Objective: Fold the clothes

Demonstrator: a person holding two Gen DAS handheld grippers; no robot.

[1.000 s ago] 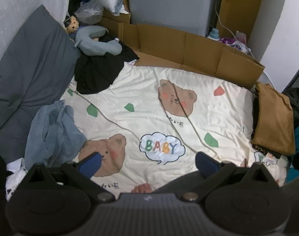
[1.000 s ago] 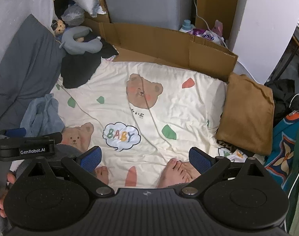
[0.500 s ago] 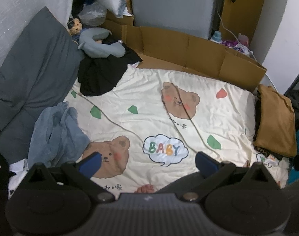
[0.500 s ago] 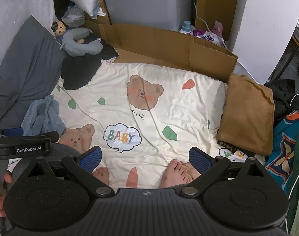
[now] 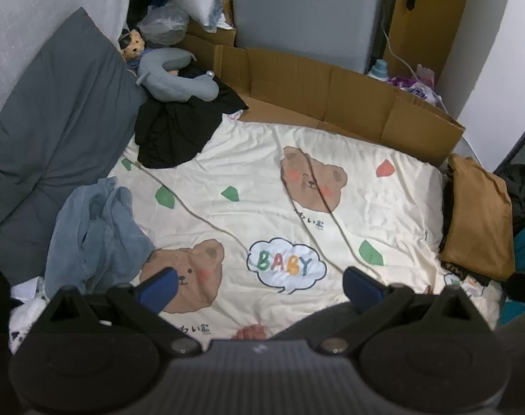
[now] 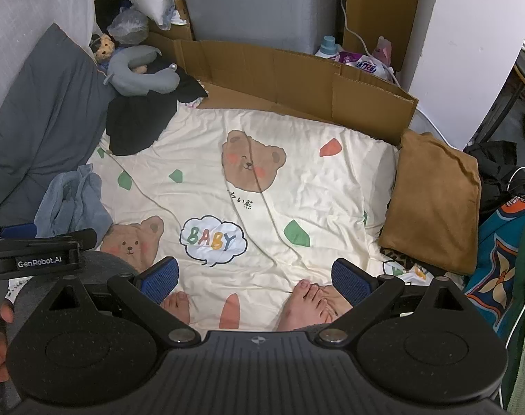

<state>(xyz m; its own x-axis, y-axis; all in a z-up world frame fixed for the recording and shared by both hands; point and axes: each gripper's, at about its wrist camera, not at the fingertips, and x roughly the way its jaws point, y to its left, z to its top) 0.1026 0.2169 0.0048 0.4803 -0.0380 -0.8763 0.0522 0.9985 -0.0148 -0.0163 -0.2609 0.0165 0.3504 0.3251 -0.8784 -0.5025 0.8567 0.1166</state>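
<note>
Left wrist view: your left gripper (image 5: 259, 285) and right gripper (image 6: 255, 276) spread wide, empty, over bear sheet (image 5: 262, 186). Crumpled blue garment (image 5: 93, 235) at sheet's left edge, black garment (image 5: 179, 128) far-left corner, folded brown cloth (image 5: 476, 214) right edge.

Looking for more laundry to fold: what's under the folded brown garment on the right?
Under the brown garment, a leopard-print fabric edge pokes out at its near corner. How far that fabric extends is covered.

We see a cream bedsheet (image 5: 262, 180) printed with brown bears, green and red shapes and a multicoloured "BABY" cloud, a blue-grey garment (image 5: 93, 231), a black garment (image 5: 179, 128), a tan folded cloth (image 6: 435, 200), and blue-padded fingers (image 6: 162, 275).
</note>
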